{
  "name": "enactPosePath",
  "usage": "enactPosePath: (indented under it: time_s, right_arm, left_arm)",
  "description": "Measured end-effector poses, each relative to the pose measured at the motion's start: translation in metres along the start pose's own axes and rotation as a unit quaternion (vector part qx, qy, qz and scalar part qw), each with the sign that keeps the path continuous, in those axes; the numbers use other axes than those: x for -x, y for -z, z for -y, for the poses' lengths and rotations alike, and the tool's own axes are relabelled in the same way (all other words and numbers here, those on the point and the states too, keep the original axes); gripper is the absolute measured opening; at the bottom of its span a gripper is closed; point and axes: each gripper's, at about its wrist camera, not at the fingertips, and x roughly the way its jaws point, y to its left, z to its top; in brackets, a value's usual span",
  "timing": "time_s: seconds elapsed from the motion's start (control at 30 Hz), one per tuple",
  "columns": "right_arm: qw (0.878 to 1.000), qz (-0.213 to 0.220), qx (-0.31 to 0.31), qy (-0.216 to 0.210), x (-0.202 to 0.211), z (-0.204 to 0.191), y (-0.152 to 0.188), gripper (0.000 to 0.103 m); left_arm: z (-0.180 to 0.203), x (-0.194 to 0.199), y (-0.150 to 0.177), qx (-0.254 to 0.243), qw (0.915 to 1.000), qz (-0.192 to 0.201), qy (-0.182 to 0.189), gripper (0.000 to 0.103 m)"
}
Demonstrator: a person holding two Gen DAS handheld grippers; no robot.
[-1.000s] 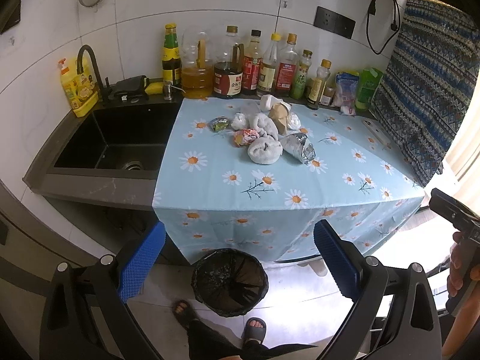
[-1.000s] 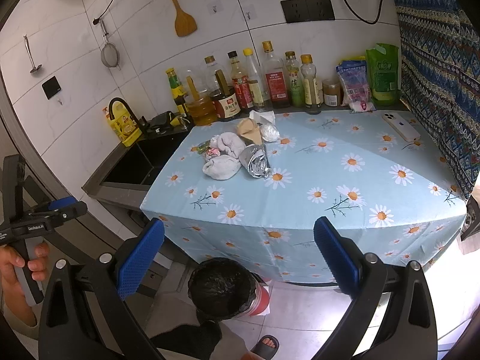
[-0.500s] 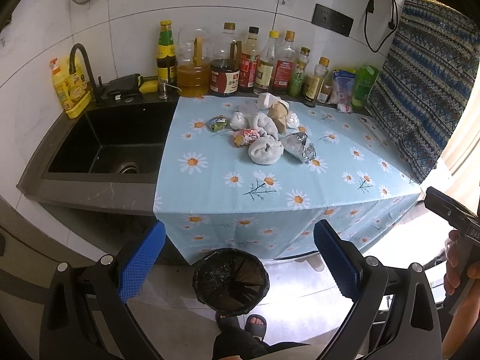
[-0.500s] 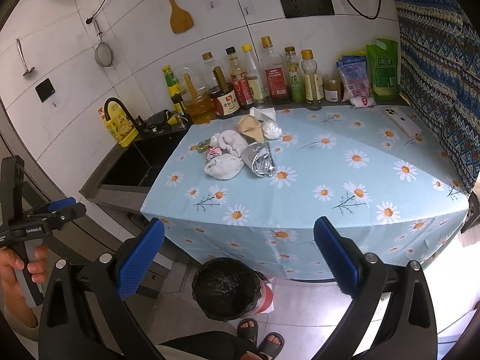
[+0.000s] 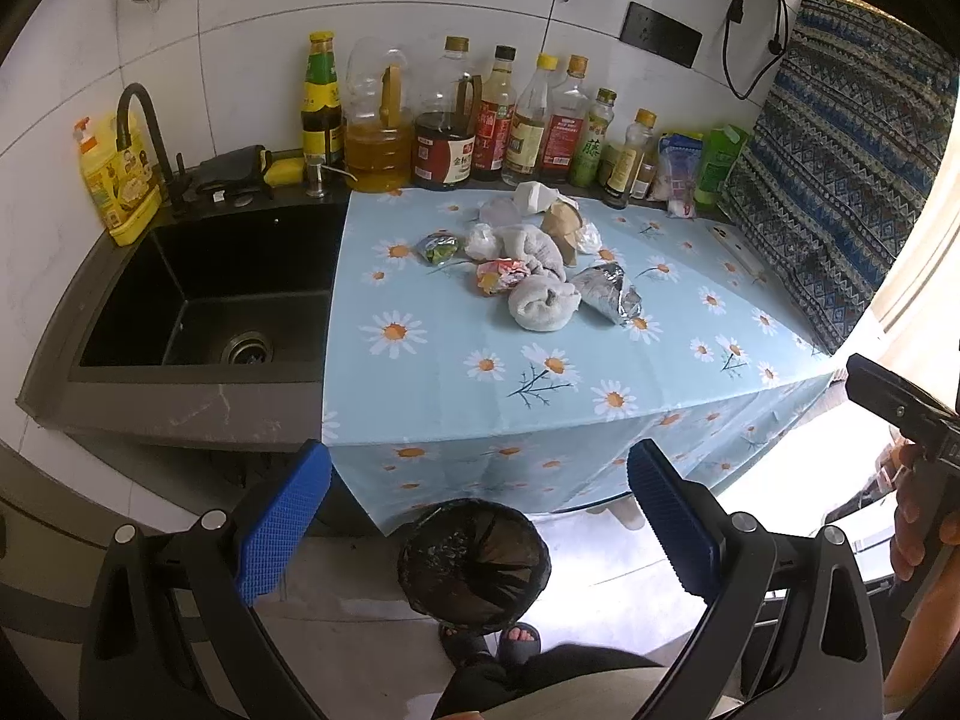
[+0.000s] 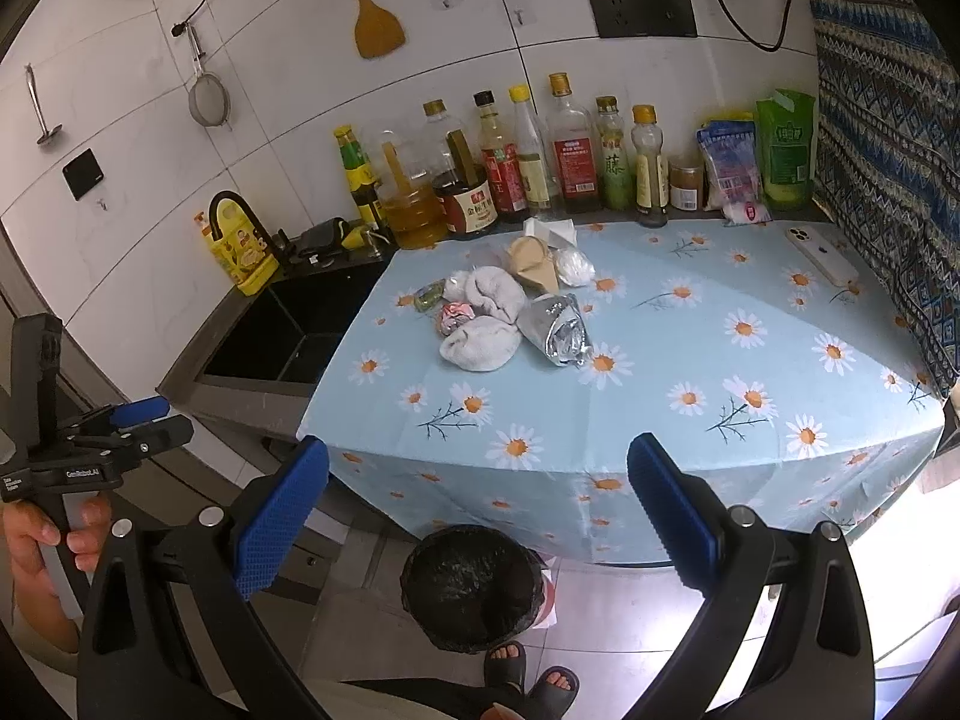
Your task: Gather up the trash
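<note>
Progress looks like zero: trash pile [image 5: 534,267] sits untouched mid-counter on the daisy cloth [image 5: 480,372], foil wrapper [image 5: 606,300] at its right edge. Left gripper [image 5: 477,516] and right gripper [image 6: 477,516] both spread wide, empty, held near side, well short of the pile. Lined bin [image 5: 474,570] on the floor below; contents too dark to tell. Sink [image 5: 198,300] at left holds nothing visible.

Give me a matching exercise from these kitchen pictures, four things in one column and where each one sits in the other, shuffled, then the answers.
Things:
1. foil wrapper
2. bin
3. phone
4. yellow detergent bottle

Places:
A. on the floor below the counter edge
B. beside the sink tap
C. in the trash pile on the daisy cloth
D. alone on the cloth near the patterned fabric

Pairs: 1-C, 2-A, 3-D, 4-B
</note>
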Motion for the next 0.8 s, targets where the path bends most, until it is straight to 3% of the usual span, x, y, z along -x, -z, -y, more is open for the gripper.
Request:
enactPosePath:
  time_s: [0.4, 0.8]
  right_arm:
    - [1.000, -0.001, -0.012, 0.012, -0.019, -0.017, -0.002, 0.098]
    - [1.000, -0.015, -0.011, -0.003, -0.042, 0.000, -0.018, 0.098]
  left_arm:
    - [-0.023, -0.007, -0.003, 0.000, 0.9997, 0.003, 0.025, 0.096]
    - [-0.024, -0.029, -0.012, 0.017, 0.9987, -0.002, 0.048, 0.096]
